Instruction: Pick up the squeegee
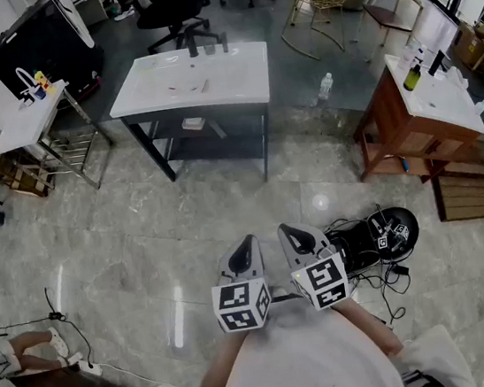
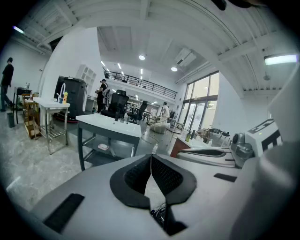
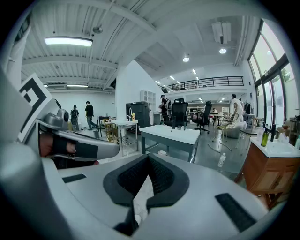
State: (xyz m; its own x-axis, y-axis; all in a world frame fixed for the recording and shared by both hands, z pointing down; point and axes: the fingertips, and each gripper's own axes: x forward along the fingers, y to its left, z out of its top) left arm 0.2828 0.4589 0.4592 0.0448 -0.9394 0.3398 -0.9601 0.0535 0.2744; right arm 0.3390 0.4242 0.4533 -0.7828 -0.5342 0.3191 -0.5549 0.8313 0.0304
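I cannot pick out a squeegee for certain in any view. A few thin small items (image 1: 201,85) lie on the white sink table (image 1: 153,98) ahead, too small to name. Both grippers are held close to my body, side by side over the marble floor, far short of that table. The left gripper (image 1: 248,244) is shut, its black pads meeting with nothing between them (image 2: 151,158). The right gripper (image 1: 288,232) is shut and empty as well (image 3: 148,158). The same table shows straight ahead in the left gripper view (image 2: 108,124) and the right gripper view (image 3: 169,134).
A wooden vanity (image 1: 396,126) with bottles stands at the right. A small white table (image 1: 29,127) and wire rack are at the left. A black device with cables (image 1: 384,236) lies on the floor by my right gripper. A plastic bottle (image 1: 325,85) stands beyond the sink table. Office chairs (image 1: 177,9) are behind it.
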